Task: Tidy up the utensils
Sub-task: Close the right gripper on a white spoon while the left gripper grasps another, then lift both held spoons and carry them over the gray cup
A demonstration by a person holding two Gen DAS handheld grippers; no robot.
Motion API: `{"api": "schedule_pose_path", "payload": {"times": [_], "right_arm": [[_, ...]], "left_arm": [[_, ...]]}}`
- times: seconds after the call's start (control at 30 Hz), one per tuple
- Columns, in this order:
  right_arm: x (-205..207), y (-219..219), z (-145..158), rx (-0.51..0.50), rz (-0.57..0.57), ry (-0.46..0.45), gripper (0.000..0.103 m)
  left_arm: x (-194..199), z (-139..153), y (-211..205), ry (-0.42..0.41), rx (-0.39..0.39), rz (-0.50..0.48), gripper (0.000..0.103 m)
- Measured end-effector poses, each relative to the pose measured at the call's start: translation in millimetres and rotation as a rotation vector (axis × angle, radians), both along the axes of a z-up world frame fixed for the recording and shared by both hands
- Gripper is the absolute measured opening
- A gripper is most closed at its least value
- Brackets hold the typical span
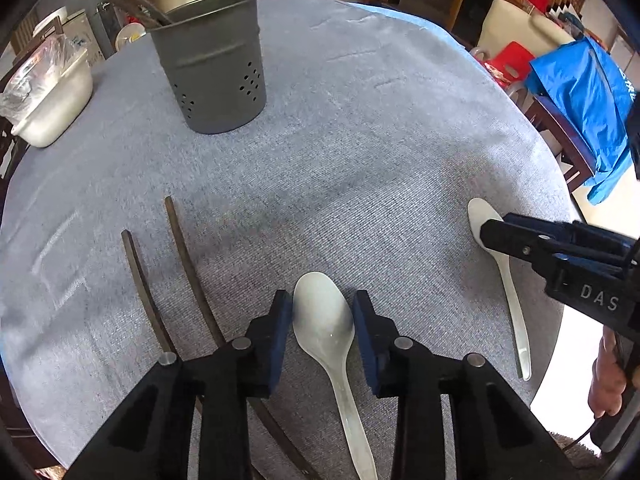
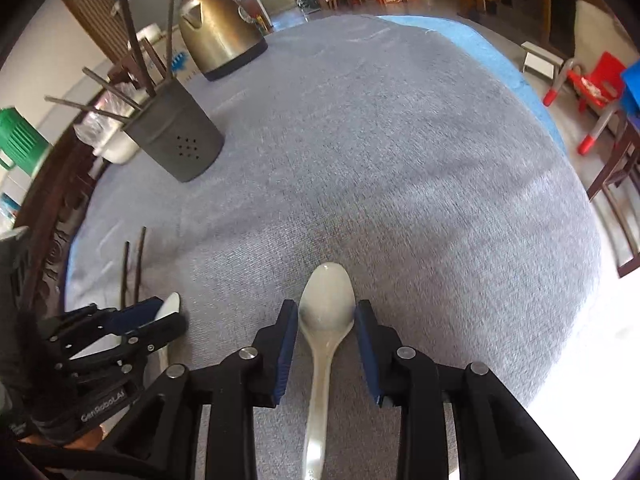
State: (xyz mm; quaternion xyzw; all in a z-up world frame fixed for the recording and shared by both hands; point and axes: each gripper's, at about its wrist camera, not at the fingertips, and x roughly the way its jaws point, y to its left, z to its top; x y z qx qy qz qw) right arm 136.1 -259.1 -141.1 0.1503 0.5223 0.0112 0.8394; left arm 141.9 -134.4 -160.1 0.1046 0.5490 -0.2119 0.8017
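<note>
Both spoons are being picked up: the left tool [image 1: 322,316] straddles one white spoon [image 1: 324,320], released; the right tool [image 2: 326,320] likewise straddles the other spoon [image 2: 326,304]. Next, clench and carry both to the far-left holder [image 1: 212,60].

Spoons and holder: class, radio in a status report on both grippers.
Left gripper open, straddling one white spoon. Right gripper open around the other spoon. Both spoons flat on cloth. Grey holder upright, path unobstructed.
</note>
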Motion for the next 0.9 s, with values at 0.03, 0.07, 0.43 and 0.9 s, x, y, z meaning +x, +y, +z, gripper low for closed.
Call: {"api": "schedule_pose_path", "payload": {"times": [0.03,0.07,0.43,0.9], "right_arm": [[3,2,0,-0.019,0.009,0.007,0.036],[6,4,0,-0.031,0.017,0.015,0.038],[22,15,-1,-0.184,0.058,0.025,0.03],[26,-3,75,0.048,0.022,-0.216,0.027]], "left_arm": [[0,0,-1,-0.002,0.002,-0.006,0.038],[0,-1,-2,-0.006,0.005,-0.012,0.039],[2,0,6,-0.026,-0.034,-0.011,0.032],[1,94,67,-0.278,-0.195,0.149,0.032]]}}
